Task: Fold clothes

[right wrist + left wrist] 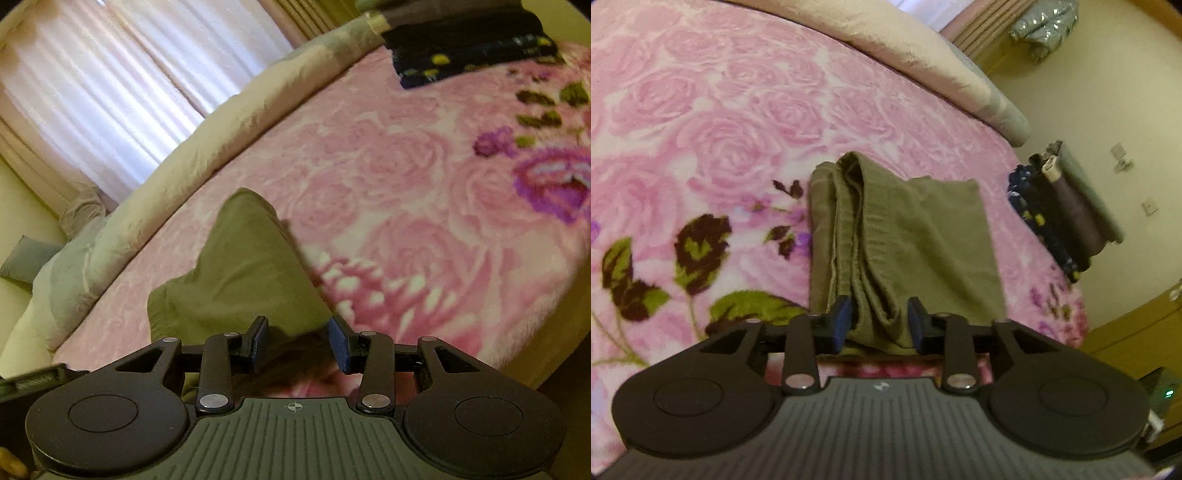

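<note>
Olive-green cotton garment (908, 236), folded into a thick oblong with several layered edges showing along one long side; it lies on the pink rose-patterned blanket (713, 122) that covers the bed, near the side where the person stands. Left gripper (878, 321): its blue pads (843, 316) stand either side of the near end of the bundle, cloth bunched between them; the pads look pressed to the fabric, so I judge it a grip on the folded end, probably to steady or carry the stack. Right gripper (300, 341): jaws parted, hovering above a raised olive corner; the cloth sits beyond and under the tips, and no pad appears to press on it, so I judge it empty, perhaps placed to smooth or take the far edge. Stack of dark folded clothes (1049, 218), one piece with yellow spots, at the far edge of the bed, seemingly finished items set aside. Beige duvet (207, 147) rolled along the window side, clear of the working area. Pale curtains (110, 81) behind.
</note>
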The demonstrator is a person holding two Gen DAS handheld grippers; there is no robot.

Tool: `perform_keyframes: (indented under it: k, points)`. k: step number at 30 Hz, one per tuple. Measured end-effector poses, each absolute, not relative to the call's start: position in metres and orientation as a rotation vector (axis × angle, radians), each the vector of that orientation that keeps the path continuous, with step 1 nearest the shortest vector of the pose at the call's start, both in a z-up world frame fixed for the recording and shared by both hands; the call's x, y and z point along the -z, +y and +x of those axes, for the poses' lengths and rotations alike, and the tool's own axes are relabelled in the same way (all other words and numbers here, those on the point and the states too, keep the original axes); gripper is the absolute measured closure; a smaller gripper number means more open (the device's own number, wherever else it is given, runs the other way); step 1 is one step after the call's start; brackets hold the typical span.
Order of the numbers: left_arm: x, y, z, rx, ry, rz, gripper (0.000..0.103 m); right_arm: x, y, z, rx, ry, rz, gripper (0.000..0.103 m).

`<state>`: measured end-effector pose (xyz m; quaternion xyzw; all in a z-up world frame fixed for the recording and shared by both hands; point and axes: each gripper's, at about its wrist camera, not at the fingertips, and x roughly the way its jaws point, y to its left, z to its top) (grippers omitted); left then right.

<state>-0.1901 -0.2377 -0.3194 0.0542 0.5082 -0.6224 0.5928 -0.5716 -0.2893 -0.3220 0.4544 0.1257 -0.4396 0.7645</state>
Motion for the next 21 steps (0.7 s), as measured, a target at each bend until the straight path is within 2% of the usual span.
perform_keyframes:
  k: [1,2,10,13,16,20,21]
  points:
    - [0.323,-0.236,-0.189,1.459,1.167,0.124,0.095,0.326,-0.289,-0.572,0.953,0.269,0.997,0.062]
    - [0.326,-0.234,-0.188,1.471,1.152,0.122,0.096,0.330,-0.290,-0.572,0.950,0.266,1.004,0.062]
    - [0.346,-0.213,-0.178,1.530,1.079,0.077,0.094,0.354,-0.305,-0.564,0.943,0.344,1.006,0.062]
    - [0.331,-0.214,-0.180,1.535,1.040,0.147,0.090,0.338,-0.305,-0.554,0.933,0.448,0.881,0.062]
    - [0.318,-0.224,-0.168,1.510,1.042,0.115,0.088,0.323,-0.315,-0.558,0.920,0.445,0.829,0.062]
    - [0.304,-0.257,-0.152,1.478,1.055,0.073,0.074,0.310,-0.345,-0.562,0.898,0.386,0.841,0.062]
    - [0.304,-0.267,-0.149,1.476,1.072,0.061,0.073,0.309,-0.356,-0.561,0.883,0.378,0.853,0.062]
